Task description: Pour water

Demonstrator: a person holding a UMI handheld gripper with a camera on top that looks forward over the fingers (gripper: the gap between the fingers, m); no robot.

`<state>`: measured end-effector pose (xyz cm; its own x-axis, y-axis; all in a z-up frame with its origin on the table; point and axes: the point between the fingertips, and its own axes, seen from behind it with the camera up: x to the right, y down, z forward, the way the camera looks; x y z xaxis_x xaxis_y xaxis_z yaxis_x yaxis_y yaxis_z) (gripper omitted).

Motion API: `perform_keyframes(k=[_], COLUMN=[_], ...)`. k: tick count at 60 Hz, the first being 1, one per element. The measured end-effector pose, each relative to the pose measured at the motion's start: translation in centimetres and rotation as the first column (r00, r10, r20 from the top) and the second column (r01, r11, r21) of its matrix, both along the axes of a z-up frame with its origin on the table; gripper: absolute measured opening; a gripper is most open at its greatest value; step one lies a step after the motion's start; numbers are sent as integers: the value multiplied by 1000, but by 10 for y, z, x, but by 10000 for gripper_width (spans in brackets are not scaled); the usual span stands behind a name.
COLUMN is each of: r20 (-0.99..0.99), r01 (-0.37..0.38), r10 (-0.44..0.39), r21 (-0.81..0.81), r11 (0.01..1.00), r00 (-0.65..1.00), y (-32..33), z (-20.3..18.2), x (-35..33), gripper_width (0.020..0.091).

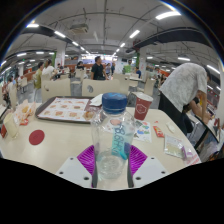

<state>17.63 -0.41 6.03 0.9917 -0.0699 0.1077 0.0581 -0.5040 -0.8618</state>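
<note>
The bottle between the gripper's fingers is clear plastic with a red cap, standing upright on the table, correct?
Not quite: the gripper view shows the bottle has a blue cap, not red. The rest holds: it is clear, stands upright on the table and sits between the gripper fingers.

A pale table point(60, 140) carries a tray point(66, 108) and a red cup point(142, 106). A red disc point(36, 137) lies nearer the front.
</note>
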Motion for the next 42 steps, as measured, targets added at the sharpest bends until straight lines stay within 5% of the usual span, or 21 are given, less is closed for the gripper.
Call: perform_keyframes(k=[10,21,32,42], r20=[170,553,878,970], r01=[17,-89,-269,-378], r10=[-24,32,148,237], r21=[39,77,-23,-200], r11=[999,993,963,904], r00=[985,832,455,52], y=[17,46,72,79], z=[47,134,173,152], x=[-24,-106,-234,-332], gripper_width=[400,400,399,403])
